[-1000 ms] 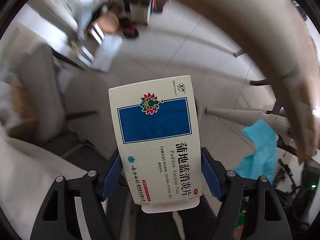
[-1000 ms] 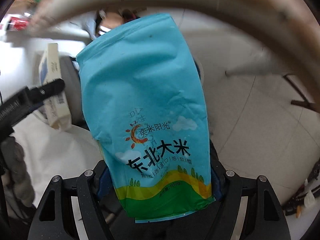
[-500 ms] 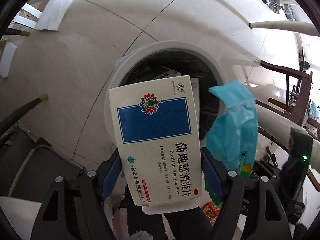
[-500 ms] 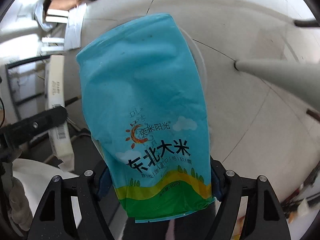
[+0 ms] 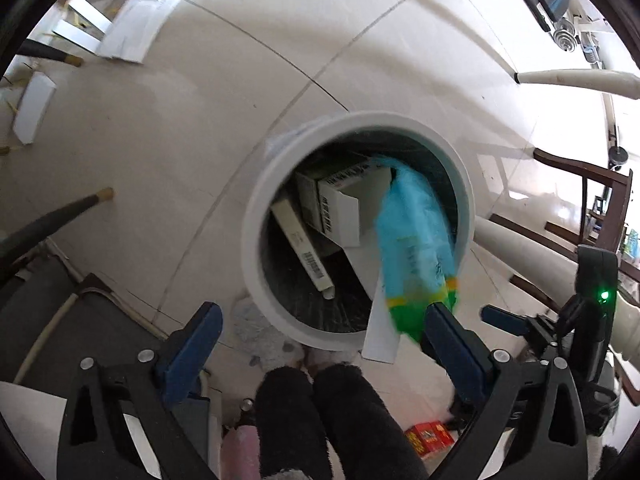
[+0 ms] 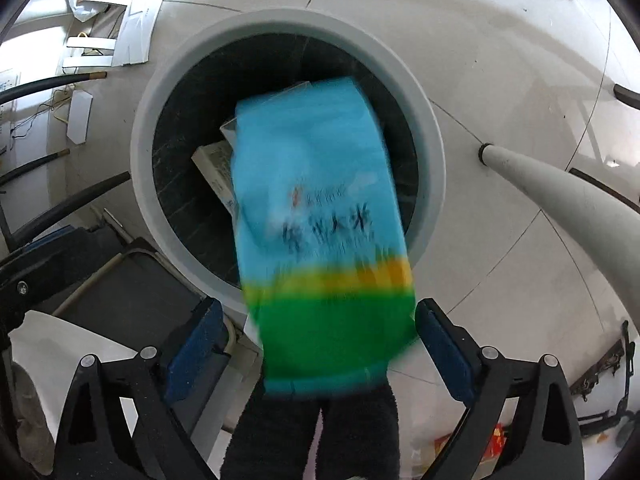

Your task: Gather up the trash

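A round bin with a white rim (image 5: pixel 256 216) (image 6: pixel 140 152) stands on the floor below both grippers, several pale boxes (image 5: pixel 340 208) inside it. My left gripper (image 5: pixel 320 312) is opening wide and has nothing between its pads. A flat white box (image 5: pixel 376 320) drops over the bin's near rim, free of them. My right gripper (image 6: pixel 318 308) is opening too. The blue rice bag (image 6: pixel 316 216) (image 5: pixel 416 248), blurred, falls between its pads without touching them, its top inside the bin.
A person's legs in black fuzzy fabric (image 5: pixel 320 412) stand just in front of the bin. White table legs (image 6: pixel 552 196) (image 5: pixel 572 80) slant in at the right. A red packet (image 5: pixel 428 438) lies on the floor. Flat cardboard pieces (image 6: pixel 136 20) lie at the far left.
Both grippers dropped over the bin and let go: the medicine box has left the left jaws, and the rice bag has slipped from the right jaws and is falling in.
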{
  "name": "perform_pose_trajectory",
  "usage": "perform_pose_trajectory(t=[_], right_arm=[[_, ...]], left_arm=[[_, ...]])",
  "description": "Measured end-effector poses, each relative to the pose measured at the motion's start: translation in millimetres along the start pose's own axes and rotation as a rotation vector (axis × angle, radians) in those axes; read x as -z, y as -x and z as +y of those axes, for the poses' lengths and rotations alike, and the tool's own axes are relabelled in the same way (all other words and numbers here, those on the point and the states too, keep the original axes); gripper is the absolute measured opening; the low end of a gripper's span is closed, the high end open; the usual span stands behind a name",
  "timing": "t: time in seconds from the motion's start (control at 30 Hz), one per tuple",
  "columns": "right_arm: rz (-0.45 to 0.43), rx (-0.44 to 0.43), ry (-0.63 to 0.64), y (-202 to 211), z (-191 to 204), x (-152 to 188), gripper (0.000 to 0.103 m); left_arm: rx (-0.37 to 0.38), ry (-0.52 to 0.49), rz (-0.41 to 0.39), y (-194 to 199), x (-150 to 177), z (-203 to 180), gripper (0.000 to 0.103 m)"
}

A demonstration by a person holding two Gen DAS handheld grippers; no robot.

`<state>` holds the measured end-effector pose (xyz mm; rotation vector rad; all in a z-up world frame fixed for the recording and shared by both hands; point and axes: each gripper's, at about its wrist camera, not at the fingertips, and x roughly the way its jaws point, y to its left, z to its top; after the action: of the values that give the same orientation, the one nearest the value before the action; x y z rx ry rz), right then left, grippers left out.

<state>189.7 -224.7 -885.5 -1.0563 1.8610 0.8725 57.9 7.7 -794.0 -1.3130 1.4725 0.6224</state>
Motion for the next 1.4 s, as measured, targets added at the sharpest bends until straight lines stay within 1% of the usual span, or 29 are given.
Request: perform_pose_trajectory(t=[0.07,0.13,0.17,0.2,0.27,0.33,0.37,0.4,0.43,0.47,0.5,0.53,0.67,0.77,0.8,0.93,1.0,1.17,1.3,1.4], right_arm=[[-0.013,-0.009,-0.009,8,-2,1,0.103],[-0.041,-0.005,-0.020,19,-4,12,0.103],[-0.053,0.001,-0.027,27,-4,11,0.103],[-0.067,0.005,-0.035,34,-4,19,0.103],[-0.090,0.008,-0.057,51,-8,38,0.103],[-0.115,0.017,-0.089,72,-15,52,0.103],[-0.131,0.019,-0.108,85,-15,69,0.103],[-0.115,0.020,-0.124,95,-15,78,0.103],[-0.129,0.013,-0.137,109,-17,91,0.103],[-0.146,0.003,-0.148,126,-18,107,0.103],[-0.157,-0.003,-0.154,137,-17,112,0.103],[-0.175,-0.007,-0.160,154,-21,127,0.103],[-0.240,-0.030,-0.183,223,-18,180,0.103],[-0.272,-0.037,-0.194,269,-12,210,0.103],[-0.285,-0.047,-0.194,285,-13,219,0.103],[-0.331,-0.098,-0.204,352,-18,258,0.103],[-0.331,-0.136,-0.222,383,-20,275,0.103],[-0.372,-0.218,-0.262,454,-21,315,0.103],[-0.432,-0.249,-0.295,505,-12,350,0.103],[-0.476,-0.277,-0.315,539,-1,378,0.103]], left_arm=[[-0.049,-0.010,-0.032,10,5,0,0.103],[-0.114,-0.025,-0.071,23,16,-2,0.103],[-0.140,-0.032,-0.083,30,22,-3,0.103],[-0.174,-0.040,-0.101,39,32,-6,0.103],[-0.217,-0.059,-0.118,56,52,-12,0.103],[-0.246,-0.075,-0.132,74,72,-20,0.103],[-0.263,-0.093,-0.136,86,86,-26,0.103],[-0.279,-0.106,-0.140,95,96,-32,0.103],[-0.290,-0.113,-0.147,106,106,-37,0.103],[-0.297,-0.119,-0.154,119,117,-43,0.103],[-0.300,-0.123,-0.160,129,124,-50,0.103],[-0.304,-0.125,-0.172,143,135,-56,0.103],[-0.302,-0.157,-0.207,192,169,-88,0.103],[-0.308,-0.207,-0.241,231,195,-110,0.103],[-0.298,-0.222,-0.252,246,204,-118,0.103],[-0.279,-0.287,-0.284,295,222,-142,0.103],[-0.268,-0.325,-0.300,319,228,-151,0.103],[-0.188,-0.414,-0.325,377,237,-170,0.103],[-0.115,-0.502,-0.334,423,249,-181,0.103],[-0.068,-0.580,-0.343,458,260,-183,0.103]])
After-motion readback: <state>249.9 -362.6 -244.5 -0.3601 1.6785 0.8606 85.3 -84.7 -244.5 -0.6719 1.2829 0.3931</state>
